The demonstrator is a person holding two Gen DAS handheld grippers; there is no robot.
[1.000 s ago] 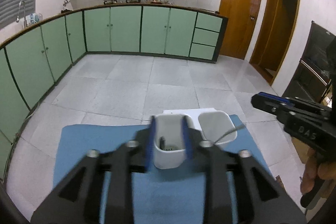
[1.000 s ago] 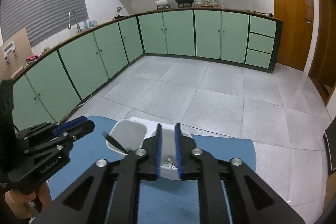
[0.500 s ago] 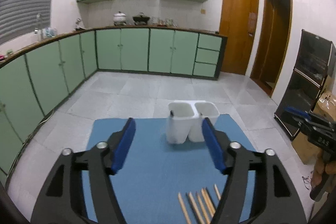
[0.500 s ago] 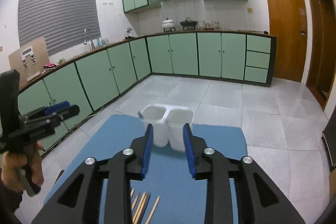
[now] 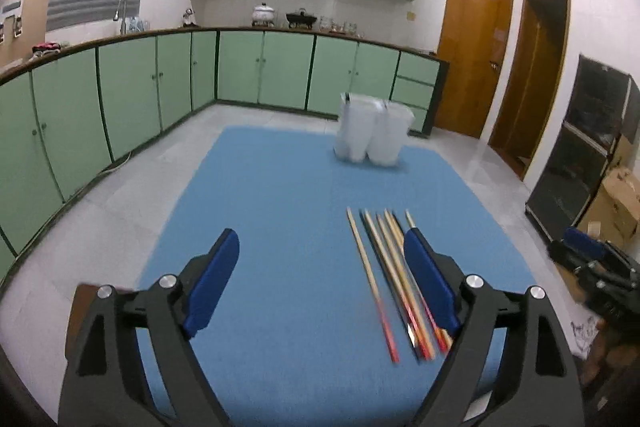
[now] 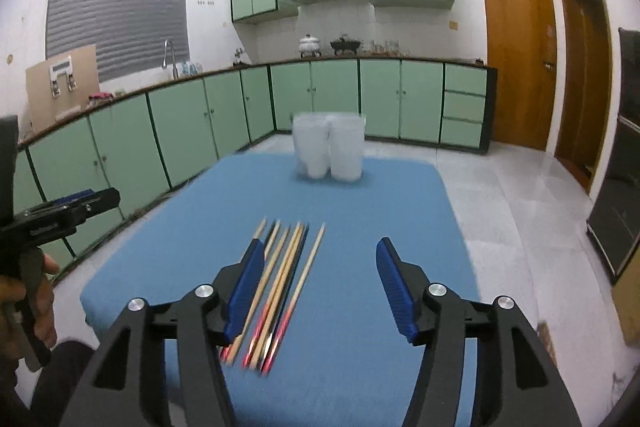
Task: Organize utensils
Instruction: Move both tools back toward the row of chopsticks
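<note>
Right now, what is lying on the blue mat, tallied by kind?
chopsticks: 6, approximate because of blur
white two-compartment utensil holder: 1
Total: 7

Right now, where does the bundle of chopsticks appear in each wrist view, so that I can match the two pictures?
Left wrist view: the chopsticks lie right of centre on the blue mat, beside the right-hand finger.
Right wrist view: the chopsticks lie left of centre, beside the left-hand finger.
Shared landmark: the white twin-cup holder stands at the mat's far end in both views.
</note>
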